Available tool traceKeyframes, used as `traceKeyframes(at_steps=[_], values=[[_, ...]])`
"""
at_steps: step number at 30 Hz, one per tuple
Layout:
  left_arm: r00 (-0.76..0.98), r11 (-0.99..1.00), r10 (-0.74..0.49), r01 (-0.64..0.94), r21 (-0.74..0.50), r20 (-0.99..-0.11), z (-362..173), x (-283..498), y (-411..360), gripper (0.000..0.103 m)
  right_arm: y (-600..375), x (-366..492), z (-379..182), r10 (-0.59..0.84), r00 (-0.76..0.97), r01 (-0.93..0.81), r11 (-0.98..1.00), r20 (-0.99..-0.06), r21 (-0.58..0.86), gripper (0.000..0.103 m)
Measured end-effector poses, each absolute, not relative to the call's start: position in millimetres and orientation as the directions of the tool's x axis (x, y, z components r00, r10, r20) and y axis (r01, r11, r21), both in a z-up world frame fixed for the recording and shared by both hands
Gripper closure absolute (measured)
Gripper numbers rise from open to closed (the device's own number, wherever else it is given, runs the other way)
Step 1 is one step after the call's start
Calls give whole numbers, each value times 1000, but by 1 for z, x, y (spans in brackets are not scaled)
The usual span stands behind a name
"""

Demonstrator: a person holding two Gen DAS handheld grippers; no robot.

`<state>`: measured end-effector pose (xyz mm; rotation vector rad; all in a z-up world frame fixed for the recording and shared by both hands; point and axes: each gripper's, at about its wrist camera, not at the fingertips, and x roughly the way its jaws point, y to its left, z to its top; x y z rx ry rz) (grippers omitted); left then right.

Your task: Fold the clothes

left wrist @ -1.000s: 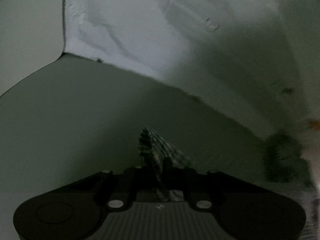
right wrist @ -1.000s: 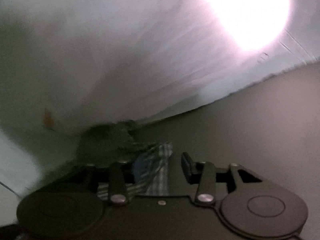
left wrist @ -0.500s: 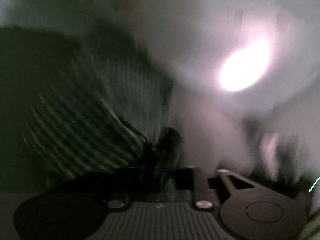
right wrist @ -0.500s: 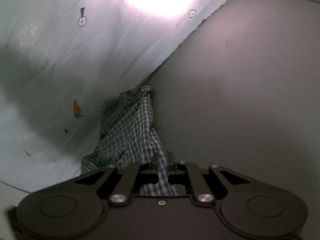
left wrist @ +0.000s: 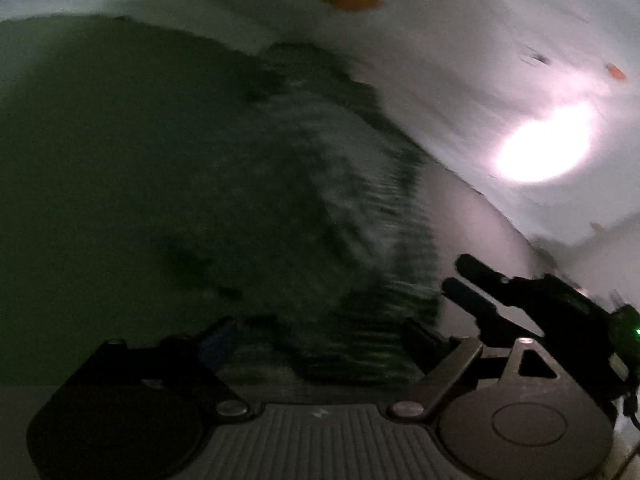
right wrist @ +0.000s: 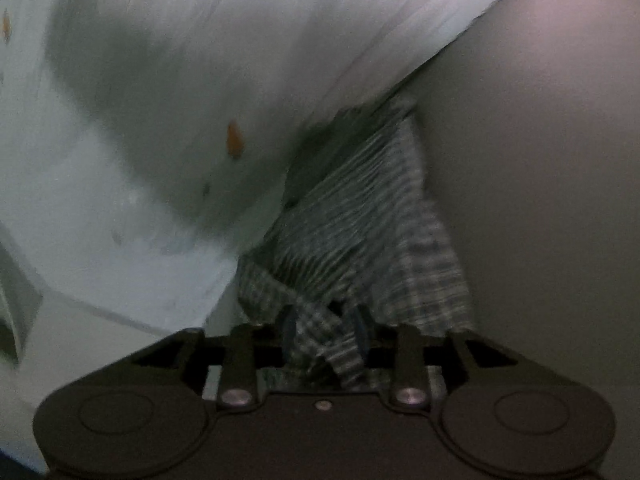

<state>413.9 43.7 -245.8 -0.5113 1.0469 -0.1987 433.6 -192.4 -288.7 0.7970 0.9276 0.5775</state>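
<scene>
No words, labels, brands, numbers or signs can be read in either dim, blurred view.

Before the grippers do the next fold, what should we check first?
1. Left gripper let go of the checked cloth: ok, jaws opening wide, cloth only lying between them.
2. Right gripper let go: cannot tell; jaws opening, checked cloth bunched between the fingers.
3. Cloth lying flat: not ok, it looks crumpled.
4. Grippers clear of each other: ok, right gripper sits close beside the left, apart.
5. White sheet free of other clutter: cannot tell, pictures blurred and dim.
</scene>
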Motion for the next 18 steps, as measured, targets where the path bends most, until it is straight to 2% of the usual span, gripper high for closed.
traceKeyframes(at_steps=[2,4,7,11,12,13,15,18], values=[[488,861,-368,-142,-488,-791,-250,411,57,13,-173,441,-291,743,441,-133,609,-504,782,69],[489,852,-354,-183,-490,-797,-251,404,69,13,-156,441,-290,702,412,-152,681,-580,716,69],[513,853,-331,-196,-484,-792,-243,394,76,13,-137,432,-284,622,410,-225,778,-667,587,69],[547,853,-323,-186,-488,-773,-230,376,78,13,-126,422,-294,547,344,-238,837,-763,493,68],[556,853,-325,-177,-491,-765,-226,370,77,13,-128,415,-293,548,374,-250,837,-748,488,72],[565,856,-326,-164,-491,-758,-222,363,75,13,-129,409,-293,548,404,-261,836,-732,482,83],[583,865,-325,-136,-483,-745,-213,350,71,13,-136,397,-292,578,432,-241,814,-692,529,97],[596,874,-320,-115,-472,-737,-209,334,62,13,-161,375,-282,672,469,-153,701,-573,697,99]])
